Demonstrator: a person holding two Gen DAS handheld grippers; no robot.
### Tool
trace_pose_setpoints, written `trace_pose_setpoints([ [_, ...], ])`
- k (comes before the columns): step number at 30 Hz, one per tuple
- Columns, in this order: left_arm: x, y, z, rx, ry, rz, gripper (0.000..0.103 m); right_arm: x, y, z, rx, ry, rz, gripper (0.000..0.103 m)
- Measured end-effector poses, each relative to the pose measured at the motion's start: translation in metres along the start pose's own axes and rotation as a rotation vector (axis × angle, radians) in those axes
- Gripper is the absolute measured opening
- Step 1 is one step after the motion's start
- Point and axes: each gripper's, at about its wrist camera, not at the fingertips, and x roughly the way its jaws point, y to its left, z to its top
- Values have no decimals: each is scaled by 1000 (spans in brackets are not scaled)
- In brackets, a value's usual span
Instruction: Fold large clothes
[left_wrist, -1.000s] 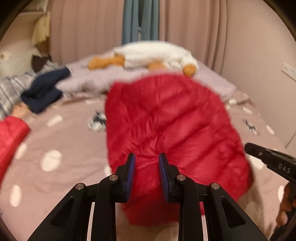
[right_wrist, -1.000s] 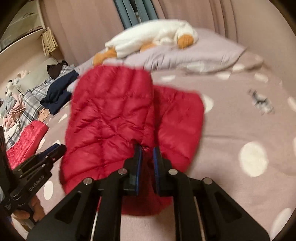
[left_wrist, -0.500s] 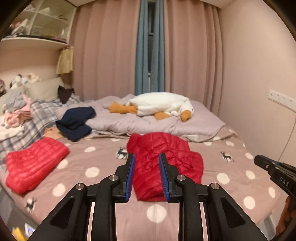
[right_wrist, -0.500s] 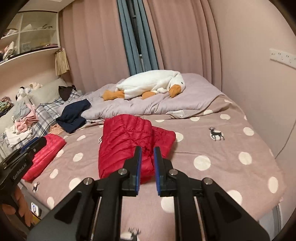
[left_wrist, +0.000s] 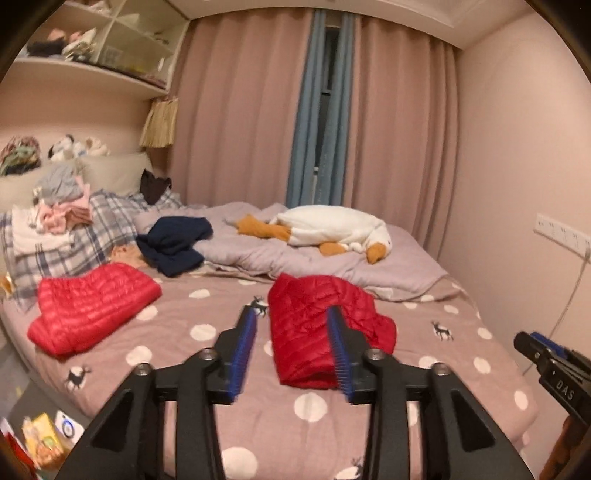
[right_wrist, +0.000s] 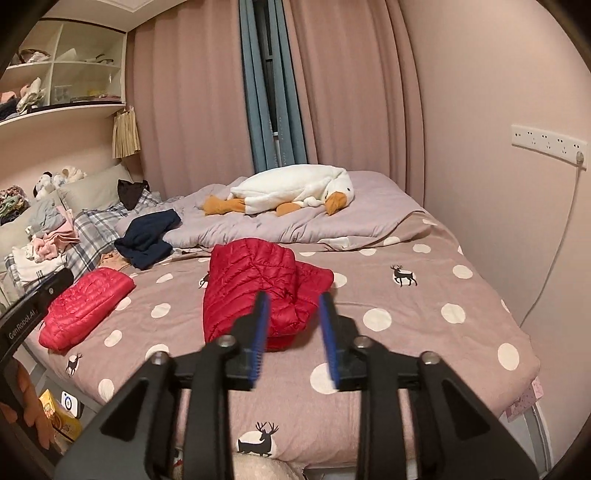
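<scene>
We go L to R across the bed, placing things by the tongs. Far L of our left gripper (left_wrist: 291, 314), up by the headboard, sits a pile of pale clothes (left_wrist: 55, 218) on a plaid blanket (left_wrist: 74, 247). Nearer, still L of the left fingers, a second red jacket (left_wrist: 92, 306) lies folded on the dotted pink sheet (left_wrist: 177, 354). Beyond it, ahead-left of the tongs, a navy garment (left_wrist: 173, 245) lies crumpled at the edge of the grey duvet (left_wrist: 295, 258). Straight ahead, past everything, a white goose plush (left_wrist: 332, 229) lies on that duvet w/ its orange beak to the R.

The task item, the red puffer jacket (left_wrist: 317, 325), lies folded on the sheet just ahead of both tongs; in the left wrist view it shows between the two blue-padded fingers (left_wrist: 245, 339), nothing touching it. Left tongs are released, jaws spread wide, empty. From the right wrist view the same jacket (right_wrist: 255, 288) lies ahead and slightly L of our right gripper (right_wrist: 293, 321), also released w/ jaws apart and gripping nothing. Far R on the wall is a socket strip (right_wrist: 546, 146) w/ a cable hanging down.
</scene>
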Motion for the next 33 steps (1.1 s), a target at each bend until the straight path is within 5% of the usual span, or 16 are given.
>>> trace_pose_setpoints([
  [3,-9,-1,-2,-19,-29,-19,76,-7,3,-1,-2,-10,-10,40],
  [9,-16,4,-3,-48,-91,-24,96,-17,7,-2,-3,-35,-15,62],
  [16,-17,11,-4,-96,-117,-54,102,-21,4,-3,21,-57,-20,101],
  [33,-7,-3,-11,33,-52,-8,102,-19,0,-4,21,-48,-69,103],
])
